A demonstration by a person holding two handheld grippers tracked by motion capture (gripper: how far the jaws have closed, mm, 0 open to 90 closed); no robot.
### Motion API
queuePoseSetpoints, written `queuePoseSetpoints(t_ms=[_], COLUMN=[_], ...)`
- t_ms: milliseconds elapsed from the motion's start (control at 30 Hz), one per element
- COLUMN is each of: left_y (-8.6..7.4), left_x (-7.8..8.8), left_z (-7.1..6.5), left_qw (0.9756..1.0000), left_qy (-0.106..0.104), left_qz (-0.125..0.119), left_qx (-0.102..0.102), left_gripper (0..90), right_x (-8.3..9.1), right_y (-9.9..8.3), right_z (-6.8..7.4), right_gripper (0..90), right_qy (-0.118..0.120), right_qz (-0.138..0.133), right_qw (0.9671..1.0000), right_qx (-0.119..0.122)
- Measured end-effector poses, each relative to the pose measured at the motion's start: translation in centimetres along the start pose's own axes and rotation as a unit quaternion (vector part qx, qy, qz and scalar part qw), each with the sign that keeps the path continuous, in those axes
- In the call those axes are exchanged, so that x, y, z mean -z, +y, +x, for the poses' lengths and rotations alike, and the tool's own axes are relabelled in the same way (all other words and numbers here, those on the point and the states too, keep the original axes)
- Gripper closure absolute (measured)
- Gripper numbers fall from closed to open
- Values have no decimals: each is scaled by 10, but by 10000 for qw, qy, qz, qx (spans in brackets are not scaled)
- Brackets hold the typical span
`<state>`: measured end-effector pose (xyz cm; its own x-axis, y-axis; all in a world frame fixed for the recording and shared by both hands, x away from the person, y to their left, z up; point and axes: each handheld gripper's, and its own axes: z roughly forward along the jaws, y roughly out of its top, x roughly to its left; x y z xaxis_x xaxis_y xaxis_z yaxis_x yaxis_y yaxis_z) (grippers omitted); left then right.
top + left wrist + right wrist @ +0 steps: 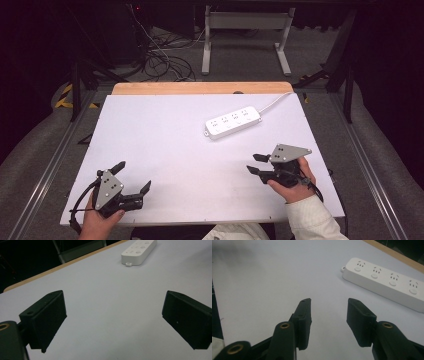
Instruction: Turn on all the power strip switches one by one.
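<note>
A white power strip with several sockets lies flat on the white tabletop, right of centre and toward the back. My right gripper hovers in front of the strip, held in a white-sleeved hand, its jaws partly apart with nothing between them. In the right gripper view the strip lies ahead and to the right of the gripper. My left gripper rests near the front left edge, jaws spread wide and empty. In the left gripper view the strip is far off.
The strip's white cord runs off the back right corner. A wooden strip borders the table's far edge. Beyond it, loose cables and a white table frame stand on the floor.
</note>
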<state>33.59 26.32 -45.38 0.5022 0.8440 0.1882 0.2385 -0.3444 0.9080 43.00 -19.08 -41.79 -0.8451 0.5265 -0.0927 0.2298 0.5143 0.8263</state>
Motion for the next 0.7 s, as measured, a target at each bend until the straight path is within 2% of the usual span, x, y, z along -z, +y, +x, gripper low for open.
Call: queuePoseSetpoints(t_ms=[567, 700], left_y=[0, 0], left_x=[1, 1], left_z=[0, 0], left_qw=[10000, 10000], left_qy=[-16, -24], left_qz=[-2, -1], left_qx=[-95, -55], left_gripper=[57, 57], right_x=[-24, -28], right_y=[29, 31], right_z=[-6, -8], right_gripper=[530, 600], right_qy=[77, 79], right_qz=[1, 80], right_qw=[9999, 9998], right_qx=[112, 157])
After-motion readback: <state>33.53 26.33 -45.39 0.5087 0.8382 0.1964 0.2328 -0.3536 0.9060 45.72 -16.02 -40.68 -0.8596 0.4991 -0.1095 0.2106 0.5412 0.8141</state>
